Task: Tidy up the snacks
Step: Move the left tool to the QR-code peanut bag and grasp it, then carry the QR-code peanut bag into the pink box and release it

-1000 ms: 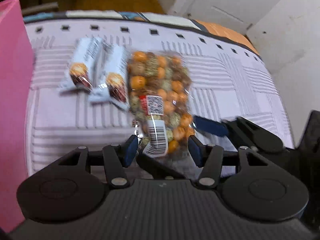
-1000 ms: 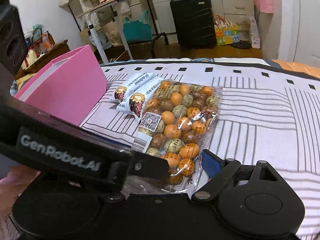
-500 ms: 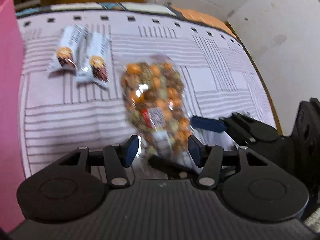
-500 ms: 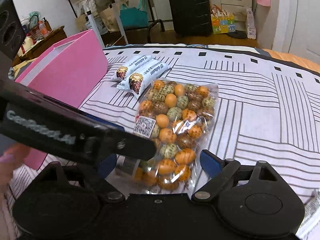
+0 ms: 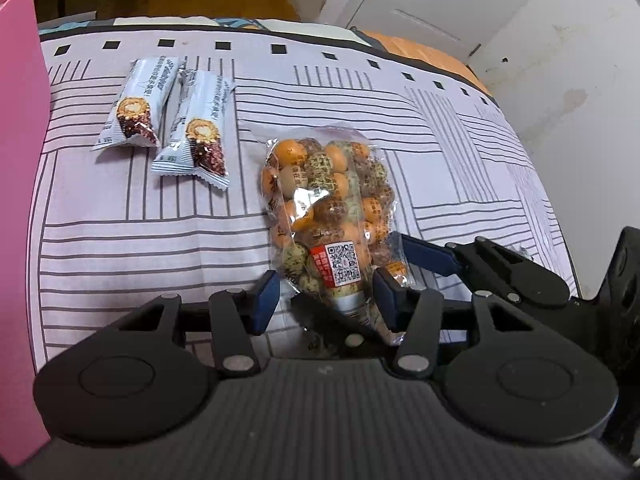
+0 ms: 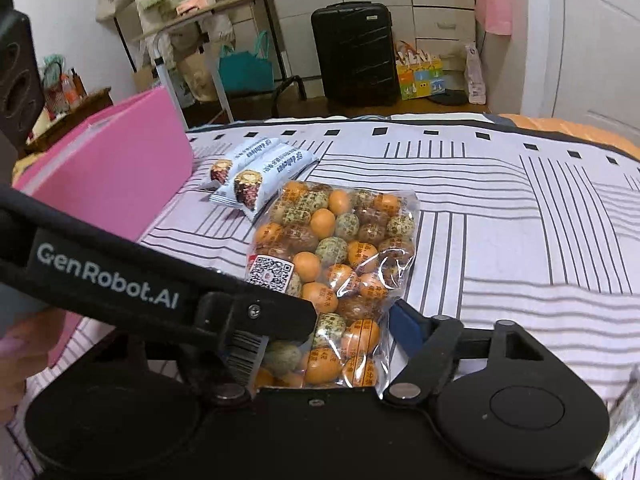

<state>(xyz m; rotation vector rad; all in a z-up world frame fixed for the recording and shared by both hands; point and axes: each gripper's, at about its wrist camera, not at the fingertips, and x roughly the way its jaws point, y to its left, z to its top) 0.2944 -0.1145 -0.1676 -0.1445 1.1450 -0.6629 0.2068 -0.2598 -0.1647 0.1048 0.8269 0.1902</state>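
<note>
Both grippers are built of matte black plastic. The left gripper [image 5: 324, 300] is fitted with blue-padded fingers [image 5: 265, 300], silver pivot screws and round black discs. The right gripper [image 6: 344, 340] shows a blue pad; white "GenRobot.AI" lettering is printed on a black bar.

"GenRobot.AI" runs in white along the black gripper arm [image 6: 152, 284] at near left. The snack bag [image 6: 340, 264] carries a QR code sticker; its other print is too small to read.

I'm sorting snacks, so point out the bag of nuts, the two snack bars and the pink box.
bag of nuts [image 5: 320, 196], left wrist view, middle of bag.
snack bars [image 5: 196, 136], left wrist view, the nearer bar's wrapper.
pink box [image 6: 120, 184], right wrist view, side wall.
</note>
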